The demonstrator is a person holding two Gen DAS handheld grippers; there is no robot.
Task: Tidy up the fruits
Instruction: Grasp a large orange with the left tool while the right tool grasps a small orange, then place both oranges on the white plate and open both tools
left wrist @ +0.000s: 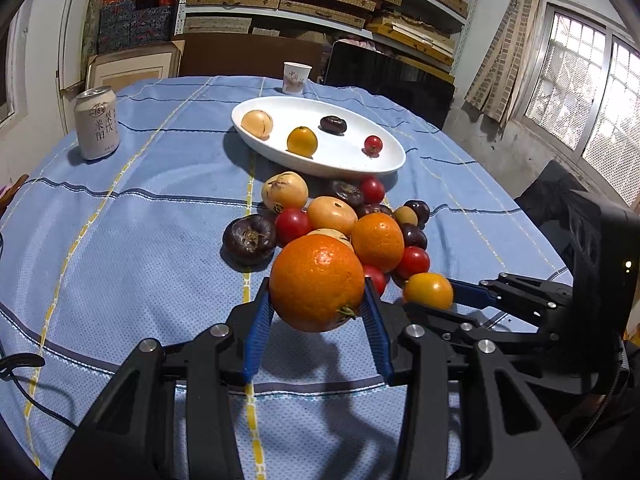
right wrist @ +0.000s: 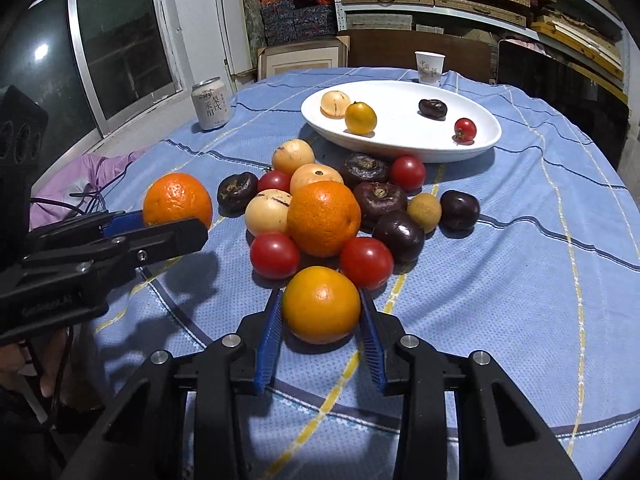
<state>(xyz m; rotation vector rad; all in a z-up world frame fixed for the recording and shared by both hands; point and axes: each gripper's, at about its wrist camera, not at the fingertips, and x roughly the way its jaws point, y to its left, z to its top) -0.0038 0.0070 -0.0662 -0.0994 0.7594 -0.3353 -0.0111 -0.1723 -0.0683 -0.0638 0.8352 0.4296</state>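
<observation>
Left gripper (left wrist: pixel 318 302): an orange (left wrist: pixel 317 283) is clamped between the blue pads and held clear of the blue tablecloth (left wrist: pixel 120 264), at the near edge of the fruit pile (left wrist: pixel 344 220). Right gripper (right wrist: pixel 321 312): a yellow-orange citrus (right wrist: pixel 321 305) is bracketed by both pads while resting on the cloth; firm contact cannot be confirmed. Four fruits are seen in the white oval dish (left wrist: pixel 384 168). Pile fruits behind the orange are partly hidden.
</observation>
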